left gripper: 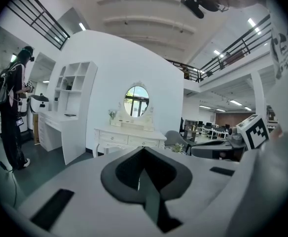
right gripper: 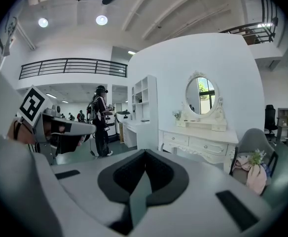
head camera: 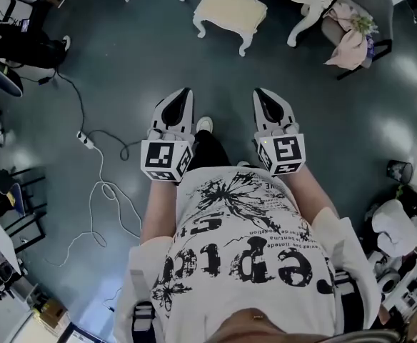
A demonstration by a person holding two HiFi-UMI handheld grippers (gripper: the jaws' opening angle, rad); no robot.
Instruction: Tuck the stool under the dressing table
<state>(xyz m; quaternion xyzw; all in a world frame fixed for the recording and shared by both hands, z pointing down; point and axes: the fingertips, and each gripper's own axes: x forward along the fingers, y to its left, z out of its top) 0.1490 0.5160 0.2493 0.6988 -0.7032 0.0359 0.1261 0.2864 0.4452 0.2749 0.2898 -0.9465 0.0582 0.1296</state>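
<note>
Both claws, left gripper (head camera: 183,95) and right gripper (head camera: 260,95), are closed and empty, short of the stool (head camera: 230,11). I should push it squarely under the dressing table (head camera: 307,14) beyond.

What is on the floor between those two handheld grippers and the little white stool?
Nothing stands there. In the head view, only bare dark floor separates the stool from the left gripper and the right gripper.
</note>
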